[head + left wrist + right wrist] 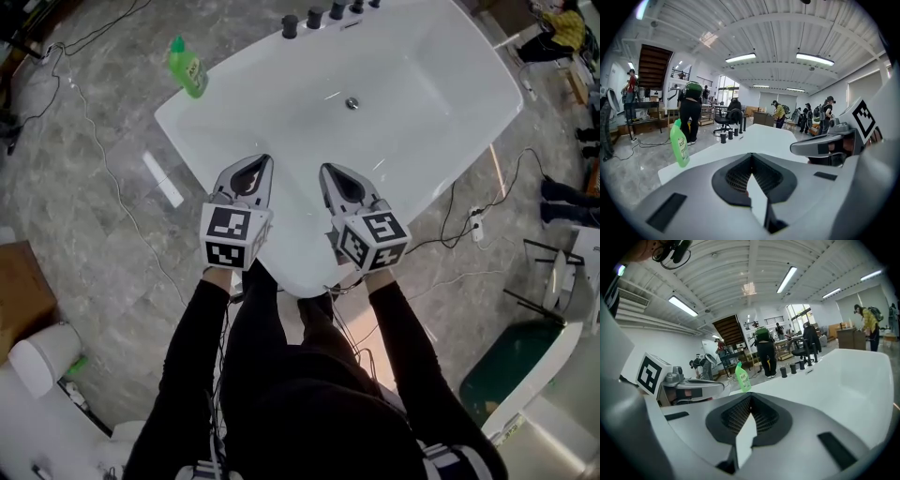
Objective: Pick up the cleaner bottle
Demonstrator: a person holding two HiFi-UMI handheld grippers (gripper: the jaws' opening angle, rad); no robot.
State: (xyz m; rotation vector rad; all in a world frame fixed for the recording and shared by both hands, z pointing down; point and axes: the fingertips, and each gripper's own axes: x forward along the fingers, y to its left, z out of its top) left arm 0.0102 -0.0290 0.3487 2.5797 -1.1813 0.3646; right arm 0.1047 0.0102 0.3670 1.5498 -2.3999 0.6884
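The green cleaner bottle [186, 67] stands upright on the far left corner of the white bathtub's rim [187, 131]. It also shows as the green bottle [679, 143] in the left gripper view and the green bottle [742, 377] in the right gripper view. My left gripper [263, 161] and right gripper [326, 171] hover side by side over the near end of the tub, well short of the bottle. Both are shut with nothing between their jaws. In their own views, the left gripper [751, 158] and right gripper [751, 399] point toward the tub's far end.
Dark faucet knobs [314, 17] line the tub's far rim, and a drain [352, 103] sits in the basin. Cables run over the grey floor, with a white bar [162, 179] to the left and a power strip [476, 225] to the right. People stand in the background.
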